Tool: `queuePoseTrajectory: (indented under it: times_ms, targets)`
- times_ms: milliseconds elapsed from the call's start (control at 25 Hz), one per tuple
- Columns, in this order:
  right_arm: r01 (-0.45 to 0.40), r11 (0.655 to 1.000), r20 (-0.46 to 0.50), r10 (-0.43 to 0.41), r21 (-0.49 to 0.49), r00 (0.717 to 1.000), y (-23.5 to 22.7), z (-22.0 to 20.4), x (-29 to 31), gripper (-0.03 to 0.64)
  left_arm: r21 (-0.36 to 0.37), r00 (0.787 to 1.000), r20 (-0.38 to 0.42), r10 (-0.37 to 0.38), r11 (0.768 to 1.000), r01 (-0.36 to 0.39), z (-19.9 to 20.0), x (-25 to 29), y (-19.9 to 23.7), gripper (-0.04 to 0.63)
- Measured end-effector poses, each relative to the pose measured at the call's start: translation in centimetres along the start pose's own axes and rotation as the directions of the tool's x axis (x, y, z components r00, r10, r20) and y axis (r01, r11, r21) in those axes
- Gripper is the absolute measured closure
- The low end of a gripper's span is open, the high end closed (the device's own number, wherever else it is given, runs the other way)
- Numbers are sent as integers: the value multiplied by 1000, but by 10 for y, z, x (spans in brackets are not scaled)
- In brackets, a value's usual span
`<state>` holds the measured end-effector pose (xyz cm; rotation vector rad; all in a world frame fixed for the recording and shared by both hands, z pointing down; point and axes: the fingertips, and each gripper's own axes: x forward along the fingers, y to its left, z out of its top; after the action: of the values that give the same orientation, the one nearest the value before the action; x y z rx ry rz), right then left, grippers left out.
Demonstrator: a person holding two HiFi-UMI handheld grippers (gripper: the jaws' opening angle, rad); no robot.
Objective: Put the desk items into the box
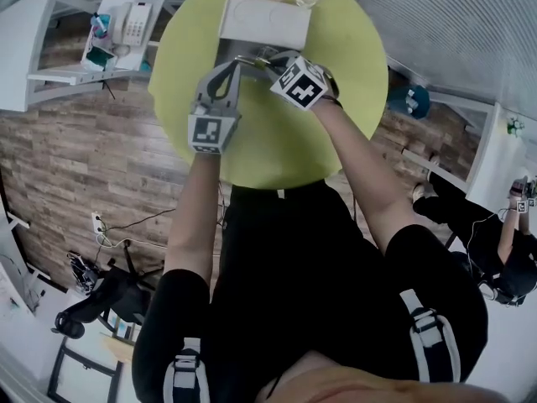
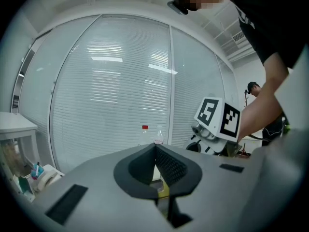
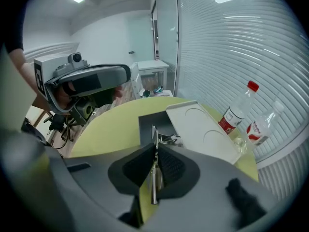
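A white box (image 1: 264, 22) lies at the far side of the round yellow-green table (image 1: 277, 149). In the right gripper view its dark inside (image 3: 147, 122) sits beside the white lid (image 3: 203, 129). My right gripper (image 3: 155, 146) is shut on a thin metal item with wire loops (image 3: 155, 133), and it points steeply down just in front of the box. In the head view that gripper (image 1: 258, 60) and the metal item (image 1: 248, 59) hover at the box's near edge. My left gripper (image 1: 238, 60) is close beside it on the left. Its jaws (image 2: 155, 149) meet at the tip with nothing visible between them.
Two clear bottles with red labels (image 3: 239, 108) (image 3: 263, 122) stand behind the box at the table's far edge. A white shelf with a telephone (image 1: 130, 23) stands at the upper left. A seated person (image 1: 503, 250) is at the right, and a black chair (image 1: 101, 300) at the lower left.
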<state>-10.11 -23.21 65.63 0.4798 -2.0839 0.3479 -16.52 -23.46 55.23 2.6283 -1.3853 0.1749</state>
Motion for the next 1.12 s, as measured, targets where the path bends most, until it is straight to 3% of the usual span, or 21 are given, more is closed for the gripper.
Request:
queuePoseTrajectory:
  times_ms: [680,1120]
  targets:
    - [-55,998,-32,56,38,998,-8,-5,66,578,-35,999,-53,-8,999,6,-36,16,26,583]
    - [-74,990,-47,80,116,996,-16,-12,90,577,-38,997,-71,1,999,-3,-46,19,32,583]
